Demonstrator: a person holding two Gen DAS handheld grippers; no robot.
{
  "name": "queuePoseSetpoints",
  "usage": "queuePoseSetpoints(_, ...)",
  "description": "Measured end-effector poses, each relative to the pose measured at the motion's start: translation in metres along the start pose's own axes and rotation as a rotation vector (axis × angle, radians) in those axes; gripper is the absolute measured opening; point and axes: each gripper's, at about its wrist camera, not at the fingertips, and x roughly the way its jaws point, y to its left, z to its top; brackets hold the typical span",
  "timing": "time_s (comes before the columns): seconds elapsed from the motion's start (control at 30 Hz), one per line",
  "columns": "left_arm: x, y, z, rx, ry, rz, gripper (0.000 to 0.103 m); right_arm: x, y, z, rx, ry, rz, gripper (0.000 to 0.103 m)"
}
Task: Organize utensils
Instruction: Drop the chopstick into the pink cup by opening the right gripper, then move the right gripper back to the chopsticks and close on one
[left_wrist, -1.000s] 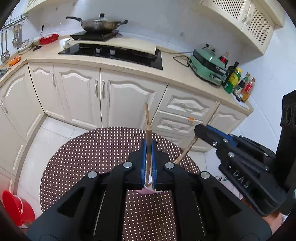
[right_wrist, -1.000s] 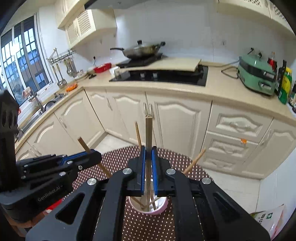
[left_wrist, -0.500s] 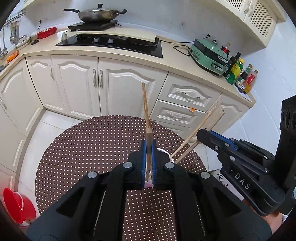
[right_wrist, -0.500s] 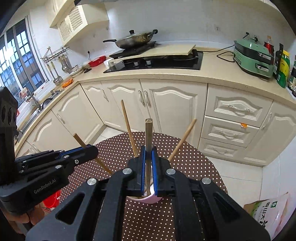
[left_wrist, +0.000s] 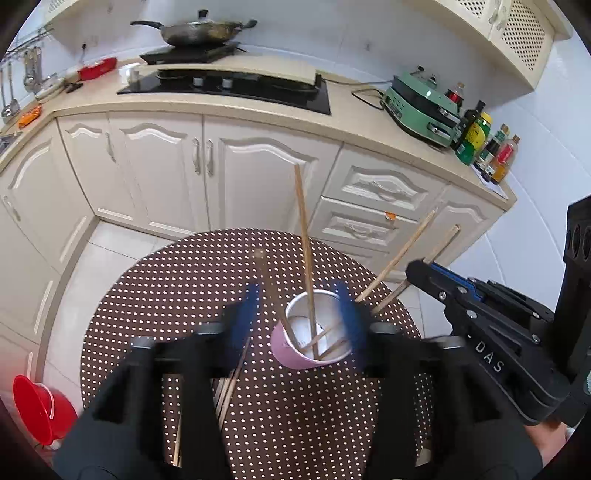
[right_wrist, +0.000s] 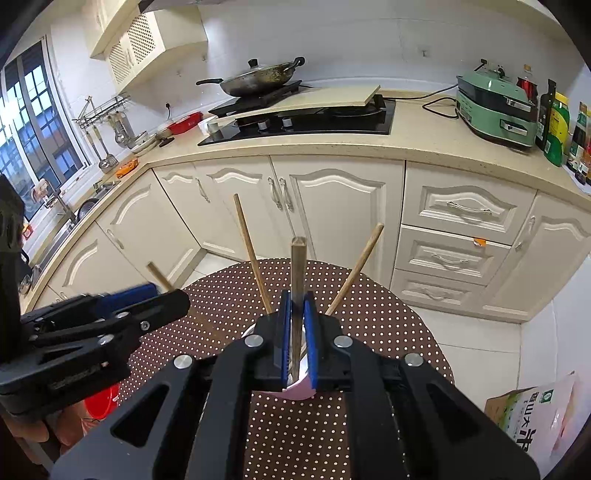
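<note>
Near the right edge of the dotted round table (left_wrist: 177, 288), the pink cup (left_wrist: 295, 354) is standing upright, collecting chopsticks that are fanning against its rim. Your left gripper (left_wrist: 299, 317) is hanging over it with its blue pads spread wide and blurred, gripping nothing; one chopstick (left_wrist: 304, 251) is leaning in the cup between them, apparently just freed. Your right gripper (right_wrist: 297, 332) is clamping another chopstick (right_wrist: 297, 273) upright above the cup, probably so that it can drop in end first. Loose chopsticks (left_wrist: 225, 391) are lying on the table toward its near edge, so the sorting is looking unfinished.
</note>
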Motion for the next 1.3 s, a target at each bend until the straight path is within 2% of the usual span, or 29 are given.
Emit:
queuePoseSetpoints(0.13, -0.007, 0.004, 0.001, 0.005, -0.006, -0.005, 0.052, -0.003, 0.002, -0.002, 0.009, -0.002, -0.013, 0.009)
queuePoseSetpoints(0.2, -0.011, 0.006, 0.000, 0.008, -0.019, 0.003, 0.055, -0.004, 0.003, -0.003, 0.012, -0.006, -0.014, 0.014)
queuePoseSetpoints(0.27, -0.017, 0.009, -0.001, 0.004, -0.032, 0.005, 0.060, -0.006, 0.006, -0.004, 0.012, -0.012, -0.020, 0.027)
queuePoseSetpoints(0.3, -0.021, 0.011, -0.002, 0.003, -0.039, 0.010, 0.064, -0.008, 0.007, -0.005, 0.013, -0.015, -0.022, 0.029)
queuePoseSetpoints(0.53, -0.039, 0.024, -0.007, 0.011, -0.060, 0.020, 0.071, -0.019, 0.021, -0.008, 0.024, -0.033, -0.055, 0.046)
queuePoseSetpoints(0.73, -0.060, 0.045, -0.013, 0.032, -0.068, 0.023, 0.072, -0.033, 0.034, -0.012, 0.071, -0.051, -0.083, 0.054)
queuePoseSetpoints(1.0, -0.088, 0.072, -0.029, 0.036, -0.076, 0.005, 0.073, -0.051, 0.075, -0.030, 0.082, -0.067, -0.081, 0.056)
queuePoseSetpoints(1.3, -0.094, 0.097, -0.047, 0.032, -0.057, -0.010, 0.073, -0.056, 0.111, -0.050, 0.078, -0.064, -0.059, 0.056)
